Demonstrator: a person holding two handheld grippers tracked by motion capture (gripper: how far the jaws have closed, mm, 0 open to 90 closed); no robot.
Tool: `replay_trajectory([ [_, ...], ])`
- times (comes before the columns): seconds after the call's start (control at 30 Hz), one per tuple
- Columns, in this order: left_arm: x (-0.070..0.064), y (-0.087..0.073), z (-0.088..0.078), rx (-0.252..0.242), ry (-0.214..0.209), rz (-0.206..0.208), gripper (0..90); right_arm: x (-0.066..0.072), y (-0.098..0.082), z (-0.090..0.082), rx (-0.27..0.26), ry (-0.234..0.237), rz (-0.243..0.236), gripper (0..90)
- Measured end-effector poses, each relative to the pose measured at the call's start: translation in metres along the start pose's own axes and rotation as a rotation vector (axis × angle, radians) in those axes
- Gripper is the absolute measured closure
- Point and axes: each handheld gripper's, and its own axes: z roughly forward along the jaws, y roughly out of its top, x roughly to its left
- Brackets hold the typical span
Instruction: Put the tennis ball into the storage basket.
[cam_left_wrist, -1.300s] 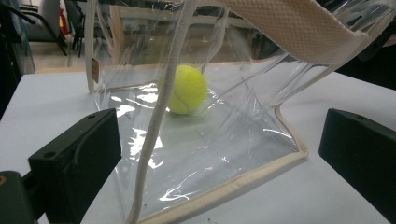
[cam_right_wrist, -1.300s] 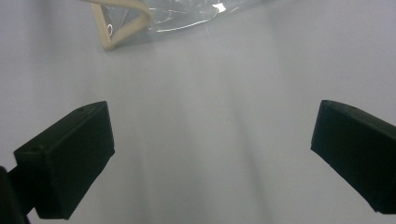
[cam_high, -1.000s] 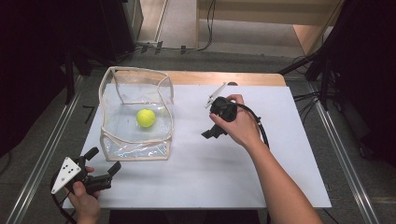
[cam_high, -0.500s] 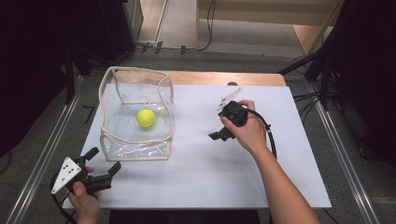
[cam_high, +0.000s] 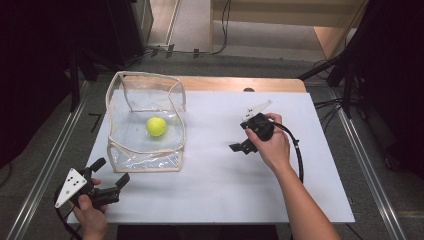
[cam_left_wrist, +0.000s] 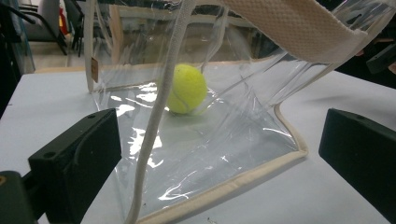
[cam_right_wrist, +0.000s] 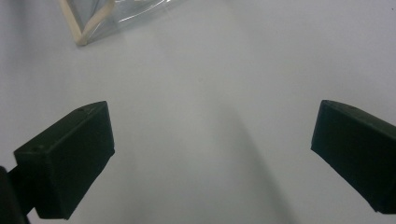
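Note:
A clear plastic bag (cam_high: 145, 145) with cream edging stands open on the white table, and a yellow tennis ball (cam_high: 156, 126) lies inside it. The left gripper view looks through the bag's wall (cam_left_wrist: 224, 149) at the ball (cam_left_wrist: 187, 88). My left gripper (cam_high: 111, 172) is held low at the table's front left corner, just in front of the bag, jaws wide apart and empty. My right gripper (cam_high: 240, 148) hovers over the middle right of the table, open and empty, pointing down at the bare surface (cam_right_wrist: 210, 93); a corner of the bag (cam_right_wrist: 88, 28) shows at its upper left.
The white table top (cam_high: 225, 190) ends in a wooden strip (cam_high: 240, 84) at the back. Metal rails (cam_high: 370, 170) run along both sides. A black cable (cam_high: 299, 155) trails from the right gripper along the forearm. Dark stands and floor cables lie beyond the table.
My right gripper has drifted to the right and slightly toward me, away from the bag. The left gripper, bag and ball have stayed put.

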Motion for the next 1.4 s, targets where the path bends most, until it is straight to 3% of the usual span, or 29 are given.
replay_trajectory([
  [0.47, 0.0, 0.0, 0.0, -0.001, 0.001, 0.0, 0.0, -0.006, -0.032, -0.012, -0.092, -0.046, 0.065, 0.0],
  [1.4, 0.0, 0.0, 0.0, 0.0, 0.004, -0.002, 0.0, -0.009, -0.103, -0.038, -0.213, -0.14, 0.185, 0.0],
])
